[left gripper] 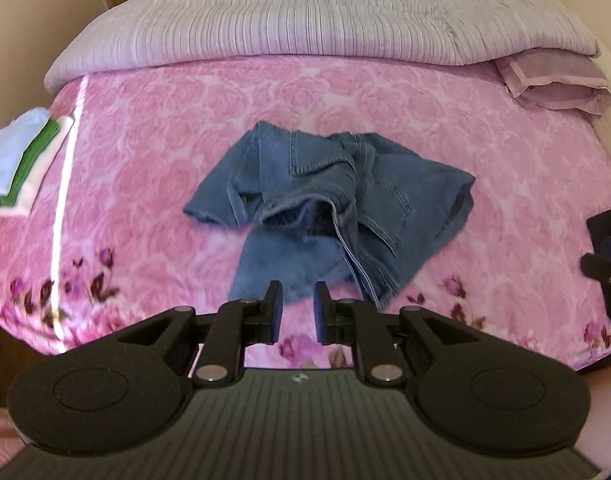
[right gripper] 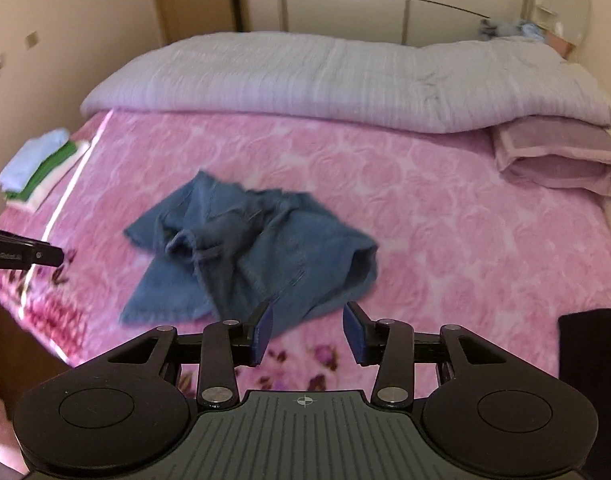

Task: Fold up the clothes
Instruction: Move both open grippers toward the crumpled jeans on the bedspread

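Right now your left gripper has its two blue pads a little way apart, with nothing between them — it holds nothing. It hangs over the near edge of the bed, pointing down at the blue jeans, and the pads are just short of the cloth.

Your right gripper is wider open, and it is empty too. You can see the pink cover and a bit of the jeans through the gap. It also sits just before the near edge of the jeans.

The jeans lie in a crumpled heap in the middle of the pink rose blanket, with folds and seams going every way — not flat at all.

Farther out, a small stack of folded clothes sits at the left edge of the bed, well apart from the jeans. A thick pale quilt is rolled along the far side, and a folded mauve cloth lies in the far right corner, just beside the quilt.
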